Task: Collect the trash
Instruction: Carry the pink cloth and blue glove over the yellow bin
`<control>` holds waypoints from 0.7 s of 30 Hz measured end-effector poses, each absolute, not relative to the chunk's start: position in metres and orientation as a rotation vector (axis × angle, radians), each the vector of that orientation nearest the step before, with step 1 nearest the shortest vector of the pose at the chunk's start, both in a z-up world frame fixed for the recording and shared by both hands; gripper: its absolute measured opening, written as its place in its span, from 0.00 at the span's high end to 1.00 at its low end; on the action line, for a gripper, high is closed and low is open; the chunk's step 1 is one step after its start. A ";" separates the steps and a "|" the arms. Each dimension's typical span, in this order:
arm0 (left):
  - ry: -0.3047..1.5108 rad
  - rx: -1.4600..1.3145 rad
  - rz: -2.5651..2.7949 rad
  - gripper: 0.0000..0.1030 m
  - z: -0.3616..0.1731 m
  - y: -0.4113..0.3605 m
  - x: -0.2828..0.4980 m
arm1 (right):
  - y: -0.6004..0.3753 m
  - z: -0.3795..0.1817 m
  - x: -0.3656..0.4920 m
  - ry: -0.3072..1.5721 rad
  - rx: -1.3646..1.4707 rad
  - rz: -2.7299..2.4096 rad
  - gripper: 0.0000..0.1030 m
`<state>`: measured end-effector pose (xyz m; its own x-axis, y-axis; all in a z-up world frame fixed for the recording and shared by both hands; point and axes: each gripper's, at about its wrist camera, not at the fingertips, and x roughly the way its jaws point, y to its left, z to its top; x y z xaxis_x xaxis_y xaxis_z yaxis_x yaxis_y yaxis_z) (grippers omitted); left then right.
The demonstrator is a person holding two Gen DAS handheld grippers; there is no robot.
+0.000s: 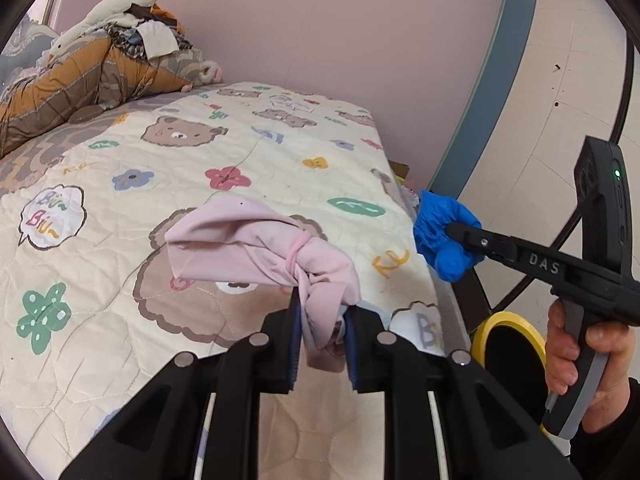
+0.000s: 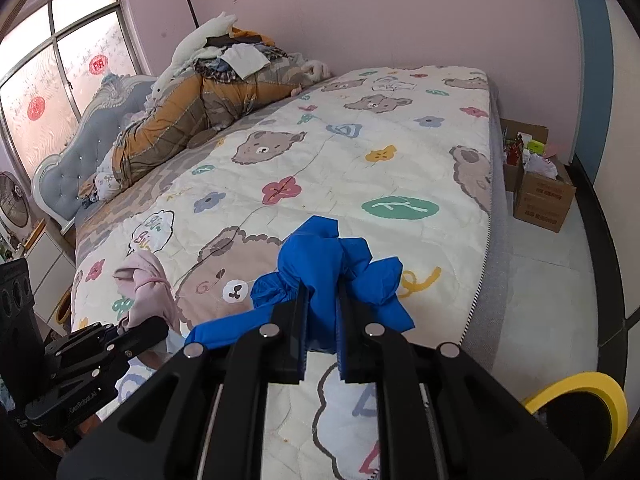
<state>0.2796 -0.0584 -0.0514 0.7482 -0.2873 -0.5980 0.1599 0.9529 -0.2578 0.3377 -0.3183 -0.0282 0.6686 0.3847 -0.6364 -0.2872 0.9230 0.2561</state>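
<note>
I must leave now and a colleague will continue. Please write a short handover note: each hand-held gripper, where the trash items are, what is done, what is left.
Left hand-held gripper: shut on the pink tied bundle, lifted above the bear-print quilt.
Right hand-held gripper: shut on the crumpled blue item, also off the bed, near its edge.
Yellow-rimmed bin: on the floor beside the bed, below the right gripper.
Done: both items picked up.
Left: drop both into the bin, probably blue first as it is nearer. No other loose trash is visible on the quilt.
</note>
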 end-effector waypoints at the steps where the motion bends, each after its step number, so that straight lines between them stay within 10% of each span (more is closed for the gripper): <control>1: 0.675 -0.193 -0.252 0.84 -0.047 -0.061 0.276 | -0.323 -0.025 0.332 0.739 0.144 0.375 0.90; 21: 0.533 -0.092 -0.446 0.83 0.021 -0.146 0.213 | -0.456 0.023 0.183 0.582 0.238 0.193 0.90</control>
<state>0.2126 -0.1462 0.0205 0.7685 -0.4334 -0.4707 0.3866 0.9007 -0.1981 0.1835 -0.4558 0.0226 0.8190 0.2458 -0.5185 -0.1121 0.9547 0.2756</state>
